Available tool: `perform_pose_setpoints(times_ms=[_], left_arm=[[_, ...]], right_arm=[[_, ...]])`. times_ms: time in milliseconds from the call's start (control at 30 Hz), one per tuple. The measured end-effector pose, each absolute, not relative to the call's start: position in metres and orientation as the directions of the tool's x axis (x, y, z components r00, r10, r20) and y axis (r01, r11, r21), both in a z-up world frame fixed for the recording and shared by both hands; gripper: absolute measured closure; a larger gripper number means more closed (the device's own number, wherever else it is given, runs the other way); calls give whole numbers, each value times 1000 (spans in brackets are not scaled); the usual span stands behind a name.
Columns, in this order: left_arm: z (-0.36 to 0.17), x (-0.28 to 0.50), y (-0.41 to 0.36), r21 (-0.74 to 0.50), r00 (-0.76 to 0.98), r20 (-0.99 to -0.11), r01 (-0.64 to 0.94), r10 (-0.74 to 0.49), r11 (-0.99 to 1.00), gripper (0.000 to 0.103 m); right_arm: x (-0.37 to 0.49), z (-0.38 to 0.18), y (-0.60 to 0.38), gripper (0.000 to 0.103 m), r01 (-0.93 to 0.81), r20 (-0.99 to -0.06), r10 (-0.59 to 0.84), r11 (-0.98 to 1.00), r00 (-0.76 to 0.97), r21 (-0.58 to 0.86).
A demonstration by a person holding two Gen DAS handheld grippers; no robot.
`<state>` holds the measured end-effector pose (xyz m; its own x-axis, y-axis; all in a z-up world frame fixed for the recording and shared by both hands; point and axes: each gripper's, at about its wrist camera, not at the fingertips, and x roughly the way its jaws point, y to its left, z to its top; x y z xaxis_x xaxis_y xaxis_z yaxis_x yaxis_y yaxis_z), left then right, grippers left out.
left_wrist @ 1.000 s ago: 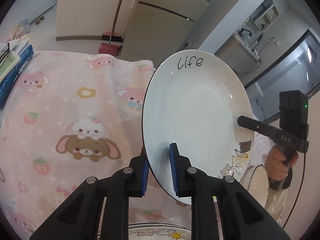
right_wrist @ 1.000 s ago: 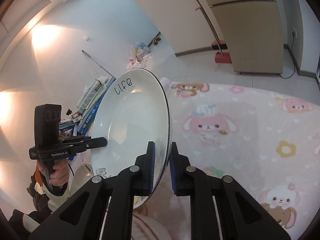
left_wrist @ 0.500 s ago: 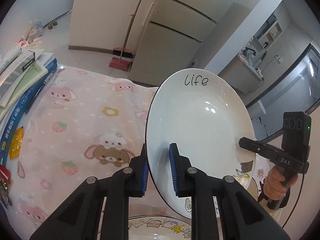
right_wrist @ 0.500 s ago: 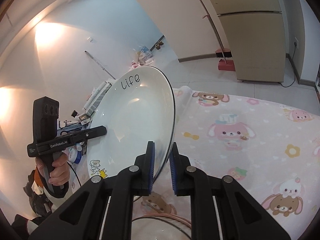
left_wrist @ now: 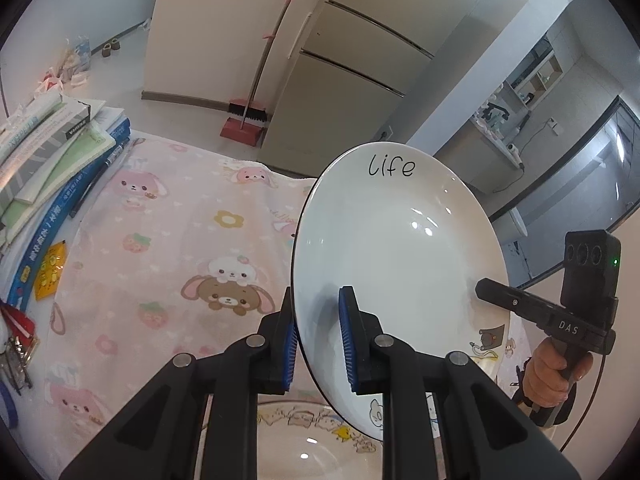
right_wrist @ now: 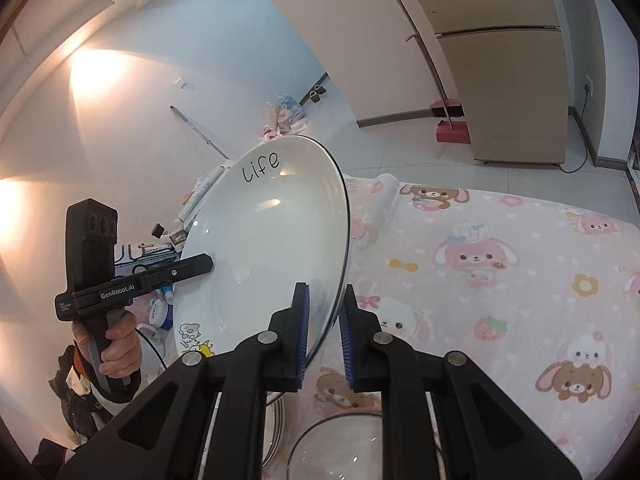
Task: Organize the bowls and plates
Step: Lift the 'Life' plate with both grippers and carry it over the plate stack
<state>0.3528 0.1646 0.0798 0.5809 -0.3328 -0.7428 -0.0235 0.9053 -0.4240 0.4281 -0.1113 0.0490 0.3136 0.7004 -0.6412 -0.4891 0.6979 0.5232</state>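
Both grippers have carried the plate (left_wrist: 396, 248) higher since a second ago; more floor and the book stack (left_wrist: 52, 148) now show. Left gripper (left_wrist: 318, 344) pinches one side of the plate's rim, right gripper (right_wrist: 323, 334) pinches the opposite side, blue pads pressed on it. Plate is white, marked "life", held tilted in the air above the pink cartoon blanket (left_wrist: 168, 248). Below it sits a cartoon-rimmed dish (left_wrist: 316, 440); a clear bowl (right_wrist: 336, 448) sits under the right gripper. Broom (left_wrist: 256, 80) leans by the fridge (left_wrist: 344, 72).
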Motion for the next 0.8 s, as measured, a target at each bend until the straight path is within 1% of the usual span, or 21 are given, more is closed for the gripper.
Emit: perform_pose_setpoints(times_ms=[400,600,800], left_arm=[[136,270,164,-437,626,-697,15,-350,899,82],[149,230,161,-441,630,-692,16,-351,897,82],[154,192,157,-436,636,-687,26,-352,899,82]], right_arm=[[350,103,-111,89,-520,-623,695,704,360,484],[309,120,-112,88,-535,-618,690,707,378,463],[272,120,-112,88,-526,-639,671,722,375,449]])
